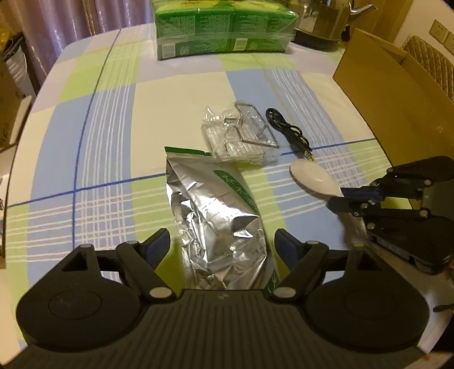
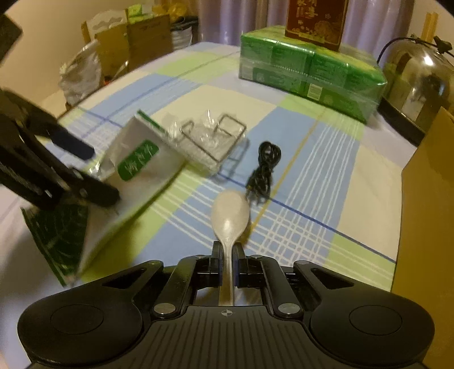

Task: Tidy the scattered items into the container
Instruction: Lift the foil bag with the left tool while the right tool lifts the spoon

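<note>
Right gripper has its two fingers closed on the handle of a white spoon, with the bowl pointing forward over the table. Left gripper is wide open, one finger on each side of a silver foil bag, not pressing it.

Beyond the bag lie a wire rack in clear plastic and, just beside it, a coiled black cable. A cardboard box stands at the right edge of the table, near the cable and spoon. A green pack stands at the far side.

Only the right view shows a red box on the green pack, and the bag's green underside. Only the left view shows the cable's plug. Open cloth lies left of the bag and between the items and the green pack.
</note>
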A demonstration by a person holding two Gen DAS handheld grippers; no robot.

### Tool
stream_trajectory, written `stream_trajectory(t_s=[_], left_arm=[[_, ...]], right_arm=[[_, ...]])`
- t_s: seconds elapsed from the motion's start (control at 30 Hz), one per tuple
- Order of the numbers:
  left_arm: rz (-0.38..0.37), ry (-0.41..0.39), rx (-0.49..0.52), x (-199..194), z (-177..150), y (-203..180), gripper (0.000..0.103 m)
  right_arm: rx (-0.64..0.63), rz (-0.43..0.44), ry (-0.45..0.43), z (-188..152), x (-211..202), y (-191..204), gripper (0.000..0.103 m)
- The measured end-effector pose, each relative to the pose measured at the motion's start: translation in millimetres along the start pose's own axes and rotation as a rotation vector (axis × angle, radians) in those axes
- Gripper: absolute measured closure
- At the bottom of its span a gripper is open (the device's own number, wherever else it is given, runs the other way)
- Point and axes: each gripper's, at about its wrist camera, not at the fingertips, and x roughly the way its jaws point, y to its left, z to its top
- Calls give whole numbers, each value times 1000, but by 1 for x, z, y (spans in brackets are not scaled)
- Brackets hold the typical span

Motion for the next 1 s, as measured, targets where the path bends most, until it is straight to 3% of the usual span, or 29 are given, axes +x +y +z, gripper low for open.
stream_trajectory(t_s=[0.43,0.53,0.7,1.0], left_arm=[[-14,55,-45,23,0,7,26],[-12,53,-40,24,0,7,31],[-4,43,-23,19,-1,-1,53],[35,37,4,-1,-11,-2,57]], right_arm=[[16,14,-34,6,-13,-1,100],[22,13,-40,6,-15,-3,100],[22,14,-43,5,-17,-4,100],[30,26,-60,11,-20,-2,100]])
